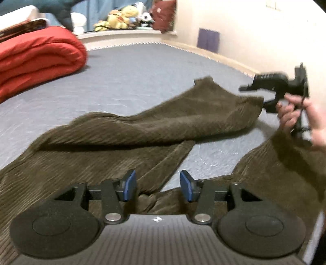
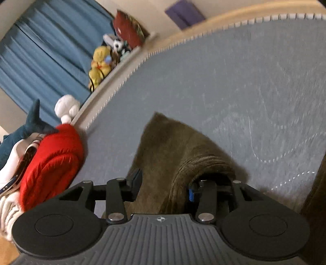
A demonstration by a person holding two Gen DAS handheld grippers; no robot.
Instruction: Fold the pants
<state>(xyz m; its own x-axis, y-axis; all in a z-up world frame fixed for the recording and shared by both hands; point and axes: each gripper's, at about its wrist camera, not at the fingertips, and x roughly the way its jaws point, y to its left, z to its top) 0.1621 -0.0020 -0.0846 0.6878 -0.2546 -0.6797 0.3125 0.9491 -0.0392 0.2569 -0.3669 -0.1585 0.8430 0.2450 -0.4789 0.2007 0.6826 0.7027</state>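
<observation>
Brown corduroy pants (image 1: 126, 132) lie spread on a grey-blue bed (image 1: 132, 77). My left gripper (image 1: 158, 186) is open, its blue pads (image 1: 130, 184) apart just above the crotch area, touching nothing. My right gripper (image 1: 262, 102) is held at the right and is shut on the hem of one pant leg, lifting it off the bed. In the right wrist view the gripper (image 2: 163, 185) has a thick fold of the pants (image 2: 173, 150) between its fingers. The other leg (image 1: 285, 163) lies at the right.
A folded red quilt (image 1: 38, 59) lies on the bed at the far left. Stuffed toys (image 1: 122, 18) and a red cushion (image 1: 163, 14) sit on a ledge behind the bed. A cream wall (image 1: 254, 30) runs along the right side.
</observation>
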